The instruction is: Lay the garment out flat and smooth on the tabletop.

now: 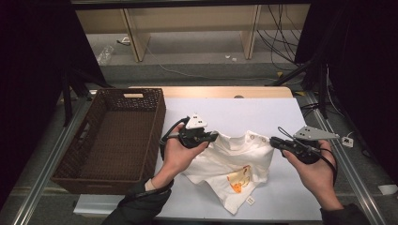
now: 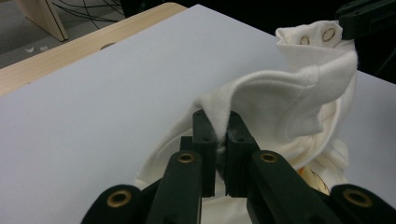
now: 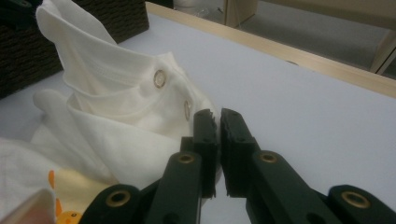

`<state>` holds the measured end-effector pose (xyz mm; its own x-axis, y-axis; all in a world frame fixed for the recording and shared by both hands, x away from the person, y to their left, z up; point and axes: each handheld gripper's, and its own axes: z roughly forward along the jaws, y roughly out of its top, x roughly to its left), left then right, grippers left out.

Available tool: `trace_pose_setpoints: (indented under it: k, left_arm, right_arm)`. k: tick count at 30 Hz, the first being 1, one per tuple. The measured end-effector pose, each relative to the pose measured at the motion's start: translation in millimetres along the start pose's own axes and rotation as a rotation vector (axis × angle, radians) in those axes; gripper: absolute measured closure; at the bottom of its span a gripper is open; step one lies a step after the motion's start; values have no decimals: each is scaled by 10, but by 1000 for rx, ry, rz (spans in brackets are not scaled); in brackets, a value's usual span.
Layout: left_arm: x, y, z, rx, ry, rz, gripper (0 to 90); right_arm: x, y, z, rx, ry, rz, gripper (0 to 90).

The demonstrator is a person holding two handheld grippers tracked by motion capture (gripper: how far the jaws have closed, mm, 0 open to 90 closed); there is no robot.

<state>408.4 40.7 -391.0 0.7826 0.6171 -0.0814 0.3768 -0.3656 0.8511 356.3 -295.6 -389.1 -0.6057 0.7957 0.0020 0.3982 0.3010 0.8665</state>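
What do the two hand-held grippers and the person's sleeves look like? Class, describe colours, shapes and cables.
Both tools are black. The left gripper carries a pale grey three-cornered plate on top, as does the right gripper; a black cable loops from each. Up close, each has two blocky black jaws on arms with brass-coloured rivets. The sleeves are dark.

Lab (black curtains [image 1: 28, 70], cables [image 1: 277, 33])

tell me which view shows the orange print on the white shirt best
The high view: the orange print lies face up on the white shirt. The right gripper view catches only its corner; the left gripper view shows a sliver behind folds.
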Motion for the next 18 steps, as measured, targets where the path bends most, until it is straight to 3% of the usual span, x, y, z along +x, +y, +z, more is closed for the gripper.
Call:
trace_pose_setpoints:
  k: [18]
  left_arm:
    - [90,100,102,-13,42,-25,848]
  right_arm:
    - [-90,113,48,-15,-26,4,856]
